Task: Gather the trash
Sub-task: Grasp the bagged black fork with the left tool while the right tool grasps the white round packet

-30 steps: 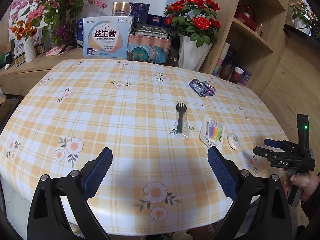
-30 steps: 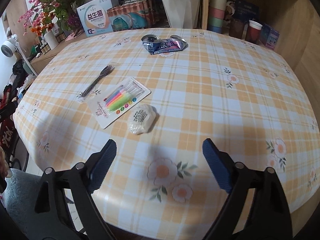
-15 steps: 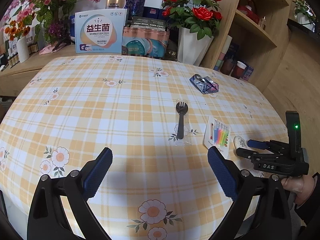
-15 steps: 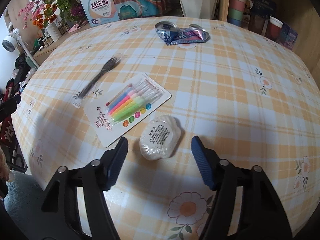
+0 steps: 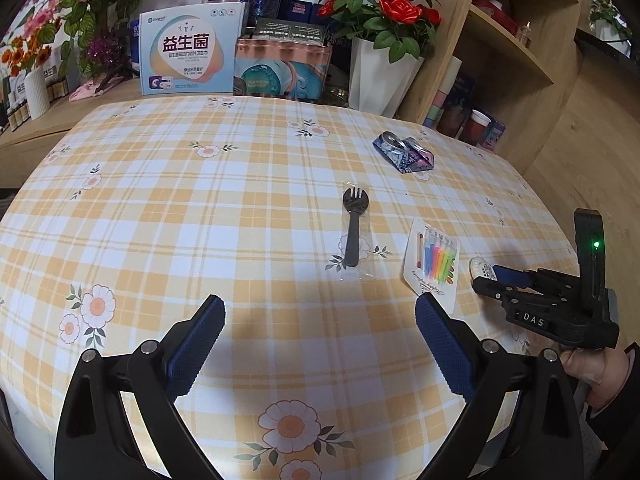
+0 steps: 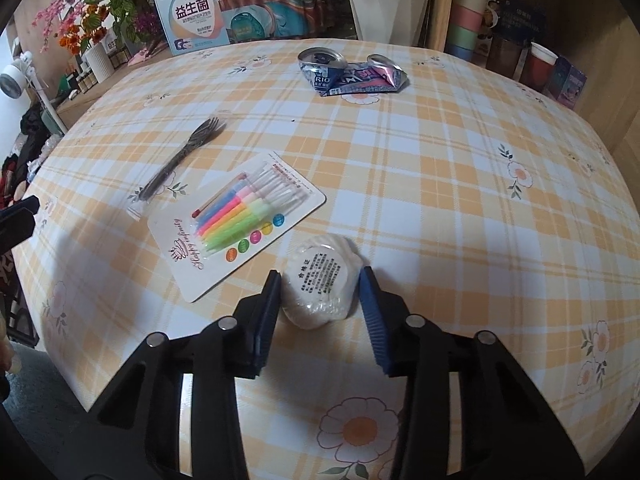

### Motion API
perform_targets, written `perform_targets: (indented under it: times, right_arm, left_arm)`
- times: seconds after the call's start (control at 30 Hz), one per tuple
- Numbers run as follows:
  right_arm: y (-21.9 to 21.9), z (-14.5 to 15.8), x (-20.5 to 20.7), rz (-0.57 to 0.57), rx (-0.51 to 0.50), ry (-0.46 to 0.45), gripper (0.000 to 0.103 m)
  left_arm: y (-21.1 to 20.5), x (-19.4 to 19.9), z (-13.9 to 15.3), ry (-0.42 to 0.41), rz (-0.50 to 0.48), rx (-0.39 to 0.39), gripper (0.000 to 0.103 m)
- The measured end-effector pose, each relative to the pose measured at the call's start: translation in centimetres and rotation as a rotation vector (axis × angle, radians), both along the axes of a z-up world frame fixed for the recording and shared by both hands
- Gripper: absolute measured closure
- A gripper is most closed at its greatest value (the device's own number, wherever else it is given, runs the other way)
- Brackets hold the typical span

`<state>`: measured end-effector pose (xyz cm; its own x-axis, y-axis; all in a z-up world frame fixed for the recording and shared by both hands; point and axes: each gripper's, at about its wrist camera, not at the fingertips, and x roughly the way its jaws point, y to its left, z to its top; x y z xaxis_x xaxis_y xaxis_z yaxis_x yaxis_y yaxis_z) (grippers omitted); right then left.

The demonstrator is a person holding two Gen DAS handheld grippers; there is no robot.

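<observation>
A white shell-shaped pack (image 6: 320, 280) lies on the checked tablecloth near the front edge. My right gripper (image 6: 320, 276) has its jaws closing around it, and both blue pads touch its sides. In the left wrist view the same pack (image 5: 480, 266) peeks out beside the right gripper (image 5: 490, 278), which a hand holds. My left gripper (image 5: 320, 304) hangs open above bare cloth with nothing between its fingers. Other litter lies about: a card of coloured candles (image 6: 236, 220), a black fork in a clear wrapper (image 6: 180, 160) and a crushed can (image 6: 352, 74).
The round table (image 5: 160, 208) has boxes, a white vase of red roses (image 5: 380, 76) and other flowers behind it. Wooden shelves (image 5: 512, 52) with cups stand at the right. The candle card (image 5: 434, 264) lies just ahead of my left gripper's right finger.
My right gripper came down over the white pack and its jaws narrowed from wide apart to touching its sides. My left gripper moved slightly forward and lower, still open.
</observation>
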<state>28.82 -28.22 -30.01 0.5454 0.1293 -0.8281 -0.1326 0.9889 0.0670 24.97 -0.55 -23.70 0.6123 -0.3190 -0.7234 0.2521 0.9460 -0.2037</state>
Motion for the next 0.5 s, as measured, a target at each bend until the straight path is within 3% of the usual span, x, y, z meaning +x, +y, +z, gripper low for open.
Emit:
perform_targets:
  times: [0.2, 0.5]
  right_arm:
    - [-0.8, 0.1, -0.6, 0.004, 0.065, -0.013, 0.062]
    - [-2.9, 0.7, -1.3, -0.048, 0.083, -0.049, 0.062]
  left_arm:
    - [-0.7, 1.1, -0.1, 0.022, -0.018, -0.021, 0.01]
    - [-3.8, 5.2, -0.3, 0.026, -0.087, 0.026, 0.021]
